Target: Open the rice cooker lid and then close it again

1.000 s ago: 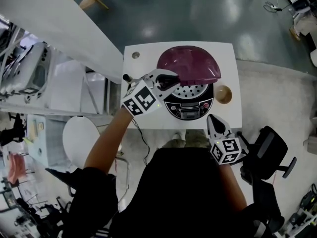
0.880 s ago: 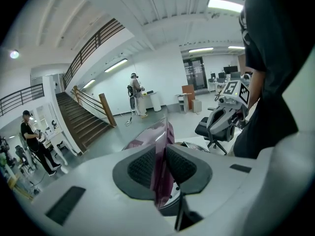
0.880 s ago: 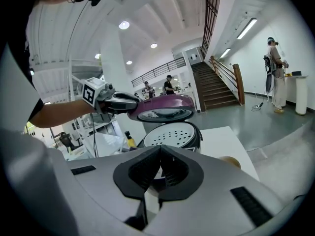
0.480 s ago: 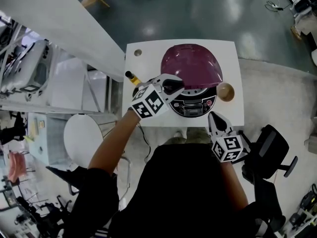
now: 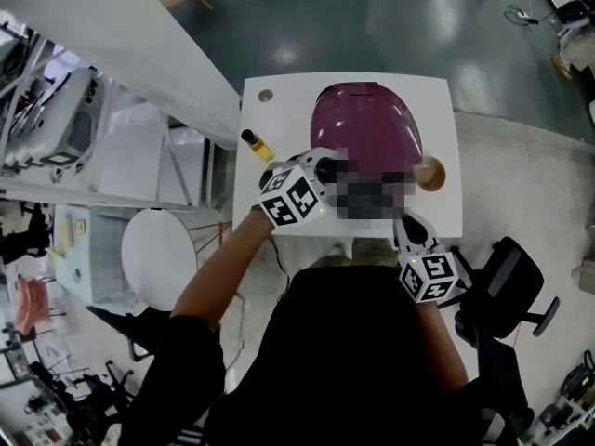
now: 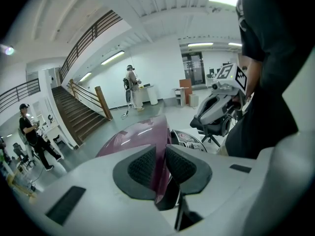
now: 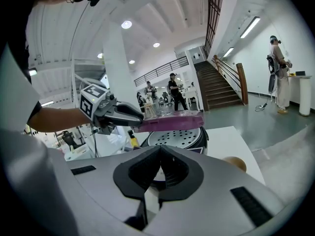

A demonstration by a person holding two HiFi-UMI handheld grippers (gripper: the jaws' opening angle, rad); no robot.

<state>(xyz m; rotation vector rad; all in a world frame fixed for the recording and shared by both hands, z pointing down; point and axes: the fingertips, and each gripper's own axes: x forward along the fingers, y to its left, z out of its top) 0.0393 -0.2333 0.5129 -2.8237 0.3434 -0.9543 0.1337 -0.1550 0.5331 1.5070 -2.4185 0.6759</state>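
One white table (image 5: pixel 284 110) on grey floor (image 5: pixel 372 17) — left fingers (image 6: pixel 141 166) gripping lid (image 5: pixel 364 124), right fingers (image 7: pixel 143 171) closed

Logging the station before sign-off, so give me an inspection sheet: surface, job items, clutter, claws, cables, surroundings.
Surface: small white table.
Job's things: rice cooker mid-table; its maroon lid is not fully down, and the right gripper view shows a gap above the body.
Clutter: yellow bottle left of the cooker; round wooden piece to its right; small round thing at the far left corner.
Grippers: left claw clamped on the lid's edge; right claw shut, empty, at the table's near edge.
Cables: one cable loose on the floor, far right.
Surroundings: office chair, white stool, stairs, people in the distance.
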